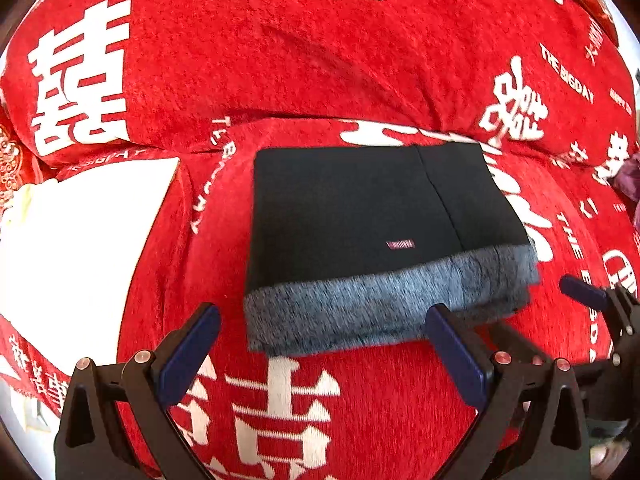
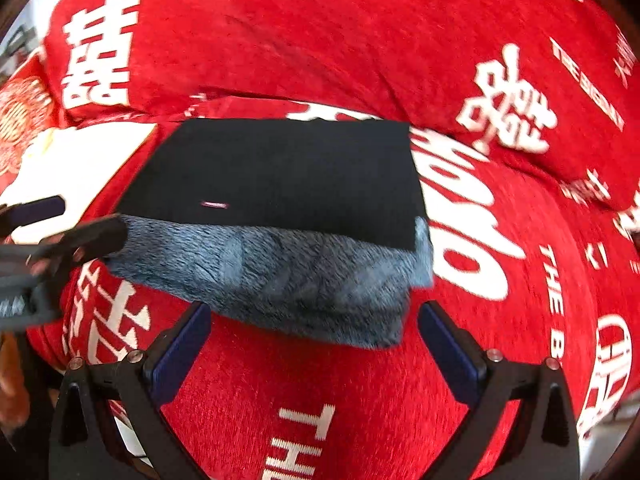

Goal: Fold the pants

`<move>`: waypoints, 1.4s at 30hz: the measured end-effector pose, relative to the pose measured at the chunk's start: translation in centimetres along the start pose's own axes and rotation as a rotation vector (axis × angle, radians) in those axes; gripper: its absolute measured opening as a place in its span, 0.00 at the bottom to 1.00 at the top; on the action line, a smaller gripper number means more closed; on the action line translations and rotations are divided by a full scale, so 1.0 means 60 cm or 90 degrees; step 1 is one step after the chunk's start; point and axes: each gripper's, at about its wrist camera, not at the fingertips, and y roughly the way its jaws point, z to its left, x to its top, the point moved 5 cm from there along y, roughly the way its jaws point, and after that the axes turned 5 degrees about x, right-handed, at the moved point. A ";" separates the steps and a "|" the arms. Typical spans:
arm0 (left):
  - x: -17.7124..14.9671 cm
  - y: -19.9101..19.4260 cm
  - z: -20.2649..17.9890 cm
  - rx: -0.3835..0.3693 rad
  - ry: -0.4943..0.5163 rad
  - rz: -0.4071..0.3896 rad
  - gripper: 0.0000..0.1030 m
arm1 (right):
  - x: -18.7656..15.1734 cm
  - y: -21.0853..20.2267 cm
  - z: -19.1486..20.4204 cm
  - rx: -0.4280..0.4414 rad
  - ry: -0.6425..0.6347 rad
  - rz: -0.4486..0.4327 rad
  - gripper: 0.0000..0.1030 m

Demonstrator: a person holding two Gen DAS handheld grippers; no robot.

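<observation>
The pants lie folded into a flat dark rectangle on the red bedspread, with grey fleecy lining showing along the near edge and a small pink label on top. My left gripper stands open just short of that near edge, with nothing between its blue pads. In the right wrist view the same folded pants lie ahead, and my right gripper is open just before the fleecy edge, also holding nothing. Each gripper shows at the side of the other's view.
The red bedspread with white characters bulges up behind the pants. A white cloth lies to their left. Something purple shows at the right edge.
</observation>
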 end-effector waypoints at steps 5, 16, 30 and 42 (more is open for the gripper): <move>-0.013 -0.015 -0.007 0.005 0.013 -0.006 1.00 | -0.007 -0.001 -0.021 -0.011 0.052 0.015 1.00; -0.032 -0.018 -0.016 -0.009 0.027 0.017 1.00 | -0.012 -0.001 -0.007 -0.022 0.038 0.021 1.00; -0.044 -0.025 -0.006 0.035 0.013 0.006 1.00 | -0.016 0.007 -0.002 -0.024 0.044 0.031 1.00; -0.051 -0.012 -0.008 0.029 0.017 0.017 1.00 | -0.018 0.013 0.001 -0.023 0.053 0.035 1.00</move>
